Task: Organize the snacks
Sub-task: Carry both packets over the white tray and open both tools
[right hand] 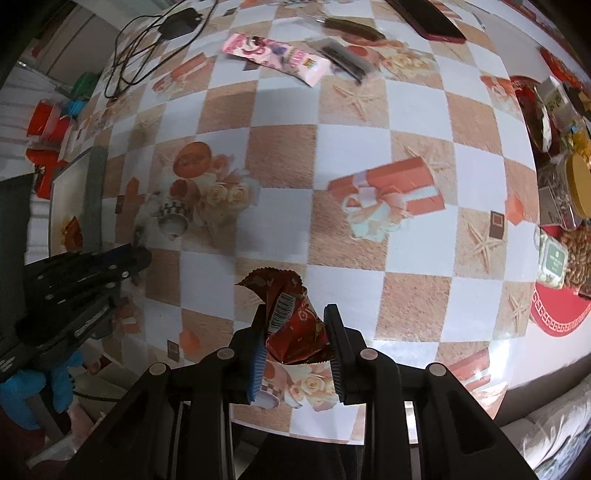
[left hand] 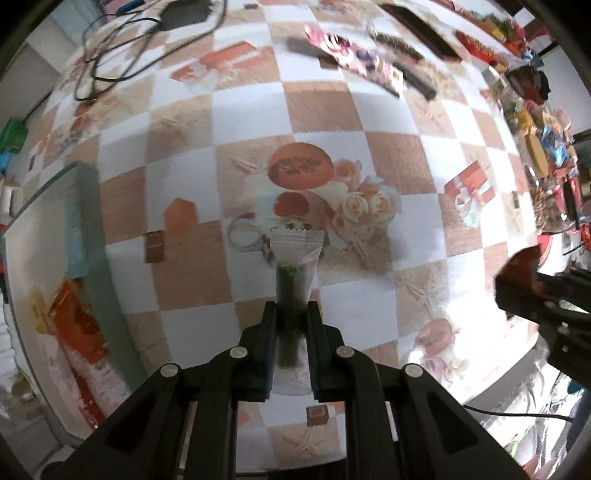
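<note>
1. The left gripper holds a thin snack stick above the table.
2. The right gripper holds a crumpled snack packet above the table.
3. A tray sits at the left edge of the table, with a few packets in it.
4. A long candy pack lies far across the table, with two thin sticks just to its right.
5. A phone lies behind those.
6. A heap of snacks lies along the right side.

The left gripper sits at the bottom centre of its own view, jaws pinched narrowly on a slim clear-ended snack packet. The right gripper, bottom centre of its view, clamps a crumpled red wrapper with jaws wider apart. Each gripper also shows at the other view's edge.
</note>
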`<act>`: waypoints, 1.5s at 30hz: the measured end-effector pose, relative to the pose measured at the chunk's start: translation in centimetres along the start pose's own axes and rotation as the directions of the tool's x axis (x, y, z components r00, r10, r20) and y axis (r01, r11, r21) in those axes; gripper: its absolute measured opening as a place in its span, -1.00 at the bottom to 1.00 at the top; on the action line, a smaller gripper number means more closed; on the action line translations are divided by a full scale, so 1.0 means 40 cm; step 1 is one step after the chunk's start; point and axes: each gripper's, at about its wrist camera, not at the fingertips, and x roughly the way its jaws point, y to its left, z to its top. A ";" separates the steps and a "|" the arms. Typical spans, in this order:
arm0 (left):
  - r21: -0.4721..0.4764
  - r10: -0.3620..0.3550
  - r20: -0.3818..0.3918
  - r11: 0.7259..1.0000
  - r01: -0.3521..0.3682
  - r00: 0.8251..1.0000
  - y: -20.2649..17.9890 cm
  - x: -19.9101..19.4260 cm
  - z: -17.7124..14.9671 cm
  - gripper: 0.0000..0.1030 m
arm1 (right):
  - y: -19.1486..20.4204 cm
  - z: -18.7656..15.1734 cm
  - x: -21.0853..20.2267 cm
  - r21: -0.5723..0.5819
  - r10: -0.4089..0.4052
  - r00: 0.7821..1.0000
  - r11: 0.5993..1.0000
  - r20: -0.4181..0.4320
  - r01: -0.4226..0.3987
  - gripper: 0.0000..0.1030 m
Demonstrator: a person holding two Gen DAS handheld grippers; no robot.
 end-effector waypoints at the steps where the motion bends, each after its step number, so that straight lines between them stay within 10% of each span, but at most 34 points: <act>1: -0.005 -0.003 0.007 1.000 0.003 1.000 0.013 -0.019 -0.009 -0.69 | 0.007 0.001 -0.003 -0.007 0.000 1.000 1.000 0.001 0.000 -0.40; 45: -0.335 0.051 0.135 0.942 -0.003 0.990 0.453 -0.127 -0.211 -0.69 | 0.581 0.090 -0.003 -0.437 -0.023 0.999 0.899 0.030 0.034 -0.40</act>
